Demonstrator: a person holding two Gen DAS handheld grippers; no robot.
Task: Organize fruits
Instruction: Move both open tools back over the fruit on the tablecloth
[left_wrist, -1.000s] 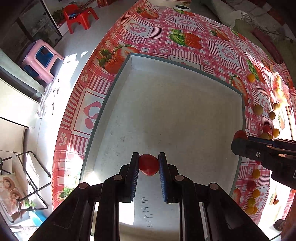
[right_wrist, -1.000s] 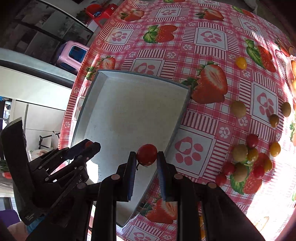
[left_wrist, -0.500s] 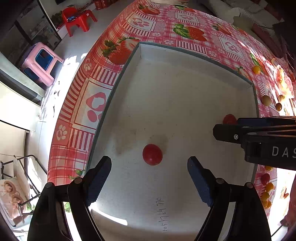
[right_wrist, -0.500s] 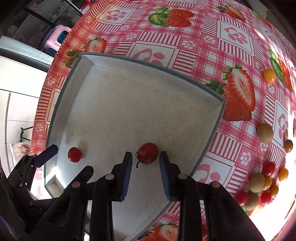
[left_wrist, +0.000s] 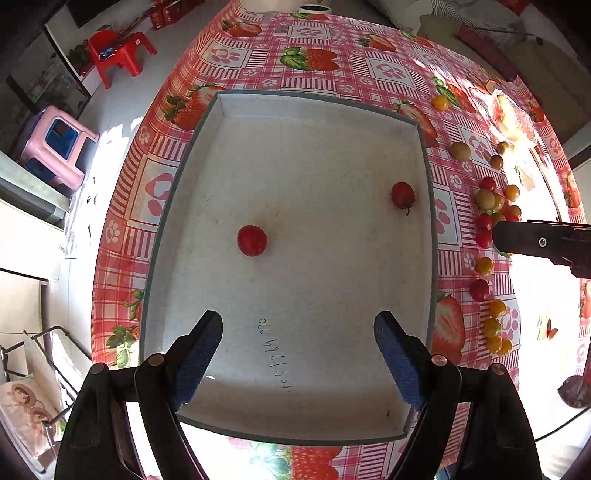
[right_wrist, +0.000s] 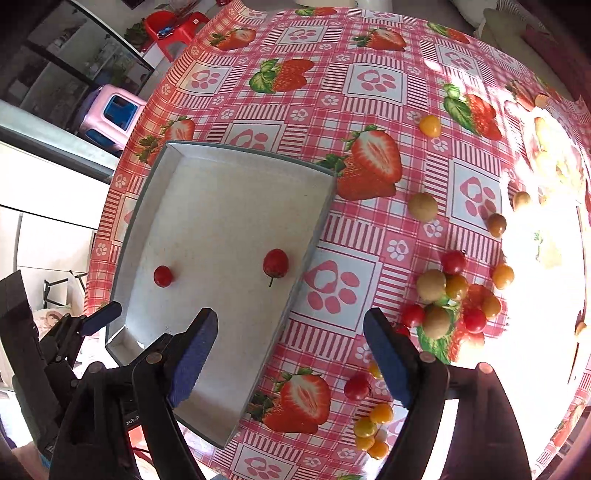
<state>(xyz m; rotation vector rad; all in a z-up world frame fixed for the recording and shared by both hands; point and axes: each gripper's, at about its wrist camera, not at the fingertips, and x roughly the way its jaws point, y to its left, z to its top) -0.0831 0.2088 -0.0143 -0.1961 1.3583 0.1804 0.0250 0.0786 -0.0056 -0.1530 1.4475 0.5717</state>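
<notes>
Both red tomatoes have dropped from our claws into the white tray (left_wrist: 314, 110): one (left_wrist: 252, 240) mid-floor, the stemmed one (left_wrist: 402, 194) near its right wall. Our left claw (left_wrist: 297, 352) gapes empty; our right claw (right_wrist: 290, 352) is opening, empty. Next we should reach for the loose fruits (right_wrist: 448, 295) on the tabletop (right_wrist: 369, 85), pinching gently

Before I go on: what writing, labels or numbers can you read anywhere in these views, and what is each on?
Handwritten digits on the tray floor, seen upside down in the left wrist view, at: roughly "50517 49 770", not certain.
Small print on the left gripper's body, in the right wrist view, at: only "ot." legible, the rest hidden.
Nothing readable on the tablecloth, only pictures.
</notes>
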